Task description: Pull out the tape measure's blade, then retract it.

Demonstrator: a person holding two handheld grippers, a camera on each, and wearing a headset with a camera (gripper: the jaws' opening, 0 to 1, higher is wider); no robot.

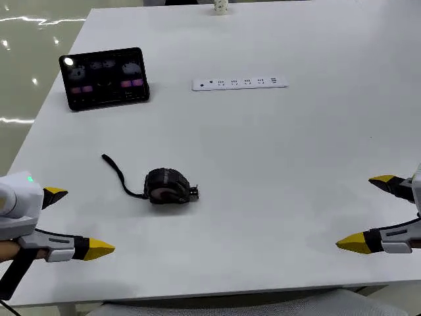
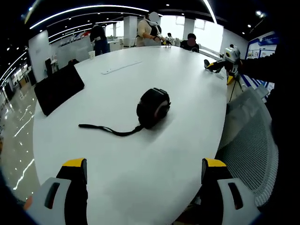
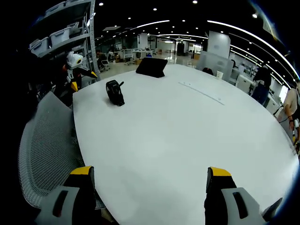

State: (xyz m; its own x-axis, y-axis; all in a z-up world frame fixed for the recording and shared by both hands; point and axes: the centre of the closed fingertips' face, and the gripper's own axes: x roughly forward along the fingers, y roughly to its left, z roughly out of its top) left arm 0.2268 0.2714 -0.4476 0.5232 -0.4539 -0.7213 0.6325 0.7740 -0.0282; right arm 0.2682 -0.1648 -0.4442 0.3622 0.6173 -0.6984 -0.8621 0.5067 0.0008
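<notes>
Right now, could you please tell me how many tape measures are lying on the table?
1. The black tape measure lies on the white table, nearer the left gripper than the right gripper. No other is in sight.

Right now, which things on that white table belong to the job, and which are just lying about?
For the job: tape measure, blade not pulled out, with its strap; left gripper and right gripper, both open and apart from it.
Just lying about: tablet; power strip; small white object at the far edge, cut off.
</notes>
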